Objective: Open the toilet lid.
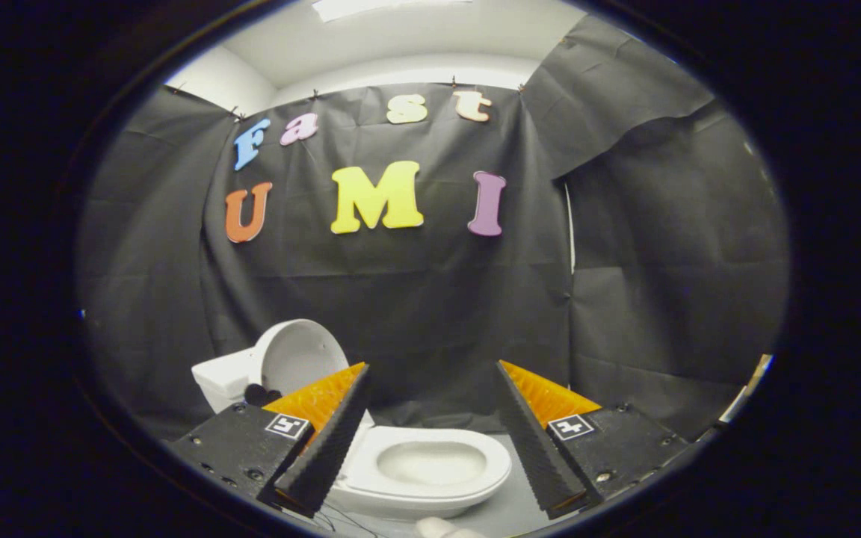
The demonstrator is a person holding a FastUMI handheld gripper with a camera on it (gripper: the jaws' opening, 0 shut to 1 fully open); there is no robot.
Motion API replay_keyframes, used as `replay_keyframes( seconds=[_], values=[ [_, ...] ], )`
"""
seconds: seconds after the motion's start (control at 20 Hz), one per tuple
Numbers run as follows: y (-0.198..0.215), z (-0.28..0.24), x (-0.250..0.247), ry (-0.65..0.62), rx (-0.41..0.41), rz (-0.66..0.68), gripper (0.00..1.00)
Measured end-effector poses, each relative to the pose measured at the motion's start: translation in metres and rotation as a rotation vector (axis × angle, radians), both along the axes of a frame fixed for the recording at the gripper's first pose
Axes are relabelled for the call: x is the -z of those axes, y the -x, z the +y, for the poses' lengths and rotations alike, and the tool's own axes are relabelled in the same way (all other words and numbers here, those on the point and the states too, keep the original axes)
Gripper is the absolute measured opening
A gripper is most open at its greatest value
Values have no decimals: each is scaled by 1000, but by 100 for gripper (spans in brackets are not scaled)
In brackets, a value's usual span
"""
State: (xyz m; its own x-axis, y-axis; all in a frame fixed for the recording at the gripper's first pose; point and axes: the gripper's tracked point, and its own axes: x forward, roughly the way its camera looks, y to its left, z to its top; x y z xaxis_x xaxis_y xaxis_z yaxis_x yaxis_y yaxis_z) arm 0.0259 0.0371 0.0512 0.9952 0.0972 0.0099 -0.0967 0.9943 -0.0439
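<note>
Claw (430, 441) spread wide apart, gripping nothing, white toilet (419, 467) between and just ahead of its fingers, toilet lid (300, 357) raised upright against the tank (223, 379), bowl exposed

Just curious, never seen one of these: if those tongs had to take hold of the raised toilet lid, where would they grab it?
Probably the lid's top rim, coming from the bowl side: it stands upright against the tank, so that thin edge is free. The tongs are open, holding nothing.
</note>
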Motion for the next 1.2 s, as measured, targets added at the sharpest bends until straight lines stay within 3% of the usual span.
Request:
replay_keyframes(
  seconds=[0.2, 0.4, 1.2],
  values=[
    [4, -11, 38, -16, 28, 49, 100],
    [19, -15, 60, 50, 39, 28, 100],
    [29, -8, 51, 68, 32, -3, 100]
  ],
)
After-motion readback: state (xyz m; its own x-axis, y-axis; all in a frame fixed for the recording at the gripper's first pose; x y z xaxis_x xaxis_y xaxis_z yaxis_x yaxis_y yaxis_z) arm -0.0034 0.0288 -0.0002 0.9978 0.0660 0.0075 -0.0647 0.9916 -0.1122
